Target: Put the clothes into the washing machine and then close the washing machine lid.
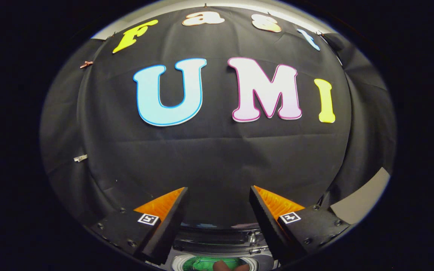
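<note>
While my claw [219,195] faces the black cloth wall [217,158] | washing machine [217,241] sits low between my fingers, lid up | something green [202,263] inside its drum | claw released, gripping nothing

Apart from the booth wall's lettering, nothing readable appears here. Each finger of the hand-held gripper [219,199], whose fingers stand apart with nothing between them, carries a small square marker: one marker [148,219] on the left finger and another marker [290,217] on the right. Both are white tags with a black coded pattern, not letters or numbers, so they give no word to read. Below the fingers the washing machine [217,259] shows part of its top; any brand or label on it may be there, but it is too small and cut off to make out.
</note>
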`<state>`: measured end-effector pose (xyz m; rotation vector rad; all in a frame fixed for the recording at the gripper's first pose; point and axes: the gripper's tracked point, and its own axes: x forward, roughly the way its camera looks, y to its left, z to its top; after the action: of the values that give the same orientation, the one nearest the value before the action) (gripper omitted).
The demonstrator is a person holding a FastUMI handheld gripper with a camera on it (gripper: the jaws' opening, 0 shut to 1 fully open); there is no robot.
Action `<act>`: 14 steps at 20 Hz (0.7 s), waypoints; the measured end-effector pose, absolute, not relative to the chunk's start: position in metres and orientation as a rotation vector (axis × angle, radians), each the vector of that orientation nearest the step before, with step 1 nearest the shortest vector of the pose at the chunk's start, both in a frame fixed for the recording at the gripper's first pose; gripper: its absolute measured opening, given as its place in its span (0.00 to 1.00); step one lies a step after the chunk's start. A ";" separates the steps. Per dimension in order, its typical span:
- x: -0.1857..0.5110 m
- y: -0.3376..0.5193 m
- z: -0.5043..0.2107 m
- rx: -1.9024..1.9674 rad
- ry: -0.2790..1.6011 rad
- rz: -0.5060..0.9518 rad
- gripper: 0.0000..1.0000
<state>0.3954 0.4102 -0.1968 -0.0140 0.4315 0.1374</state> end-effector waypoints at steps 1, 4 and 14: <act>0.398 0.412 -0.207 -0.012 0.453 0.138 1.00; 0.402 0.418 -0.241 -0.001 0.542 0.127 1.00; 0.376 0.418 -0.256 -0.058 0.656 0.157 1.00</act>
<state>0.3759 0.4178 -0.2562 -0.0581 0.6557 0.1569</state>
